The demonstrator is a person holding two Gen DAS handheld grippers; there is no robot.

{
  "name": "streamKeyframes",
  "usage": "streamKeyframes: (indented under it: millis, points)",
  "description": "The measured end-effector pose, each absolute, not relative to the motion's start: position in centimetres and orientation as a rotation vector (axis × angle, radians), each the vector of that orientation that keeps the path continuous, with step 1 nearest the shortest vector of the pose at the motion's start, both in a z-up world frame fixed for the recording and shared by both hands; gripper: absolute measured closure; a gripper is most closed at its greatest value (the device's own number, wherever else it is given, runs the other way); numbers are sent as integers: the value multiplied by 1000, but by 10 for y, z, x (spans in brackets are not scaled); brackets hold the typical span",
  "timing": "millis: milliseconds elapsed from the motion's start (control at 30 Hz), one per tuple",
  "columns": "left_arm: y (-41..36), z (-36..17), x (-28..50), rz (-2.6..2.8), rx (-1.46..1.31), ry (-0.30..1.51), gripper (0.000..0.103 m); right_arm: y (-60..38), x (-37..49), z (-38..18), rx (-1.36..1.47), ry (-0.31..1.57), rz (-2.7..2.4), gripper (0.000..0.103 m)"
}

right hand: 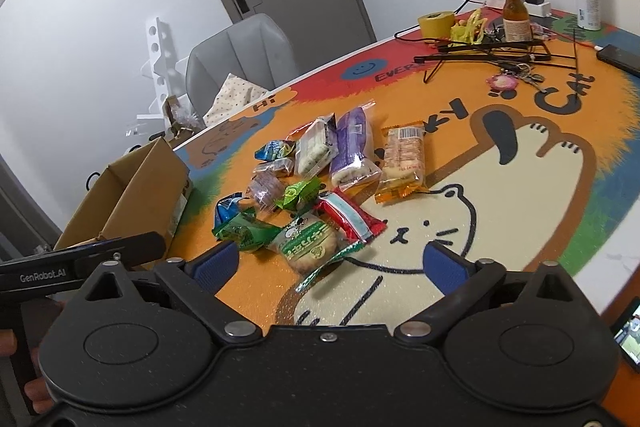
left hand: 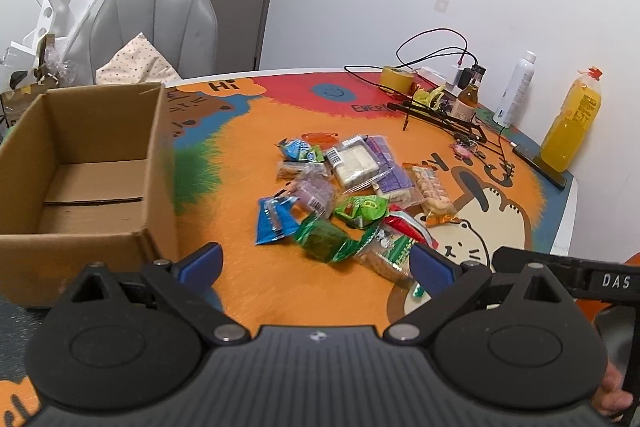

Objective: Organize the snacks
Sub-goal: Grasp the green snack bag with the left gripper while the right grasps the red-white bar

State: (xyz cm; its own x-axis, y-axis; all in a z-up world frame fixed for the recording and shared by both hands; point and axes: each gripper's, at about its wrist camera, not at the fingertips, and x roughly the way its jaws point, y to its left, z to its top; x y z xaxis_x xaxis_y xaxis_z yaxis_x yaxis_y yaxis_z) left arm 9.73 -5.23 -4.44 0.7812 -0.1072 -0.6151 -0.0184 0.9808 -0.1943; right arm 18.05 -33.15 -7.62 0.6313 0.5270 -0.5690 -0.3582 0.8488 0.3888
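A heap of wrapped snacks (left hand: pixel 344 183) lies mid-table on a colourful cat mat (left hand: pixel 248 155); the right wrist view shows the same snacks (right hand: pixel 320 179). My left gripper (left hand: pixel 316 263) is open, its blue pads just short of a green packet (left hand: pixel 320 239), touching nothing. An empty cardboard box (left hand: pixel 156 147) stands to its left. My right gripper (right hand: pixel 330 263) is open too, and a round cookie packet (right hand: pixel 308 243) lies just ahead between its fingers, not pressed. In that view the box (right hand: pixel 132 199) is at the left.
At the table's far side stand a juice bottle (left hand: pixel 572 123), a white spray can (left hand: pixel 516 91), a small brown bottle (right hand: pixel 516 15), a tape roll (left hand: pixel 396 79) and tangled cables (left hand: pixel 436 47). A phone (right hand: pixel 620 59) and keys (right hand: pixel 504 83) lie near them. A grey chair (left hand: pixel 156 31) stands behind.
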Motion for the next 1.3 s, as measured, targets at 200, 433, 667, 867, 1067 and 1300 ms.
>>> streamKeyframes:
  millis: [200,433,667,867,1067,1300]
  points:
    - [-55,-57,118,-39,-224,687,6,-330,200,-85,256,755,531,32]
    - [-54,-75,143,-28,-254,729,18,-324,223,-98,258,786,535,43]
    - [-55,-91,167,-23,-271,772,33,-320,243,-107,255,805,542,53]
    - [-58,-102,181,-19,-281,796,37,-313,257,-114,242,821,553,57]
    - [-61,-109,190,-9,-264,797,38,-305,270,-121,220,836,553,60]
    - [-67,-109,188,-10,-224,803,53,-291,265,-120,131,816,550,60]
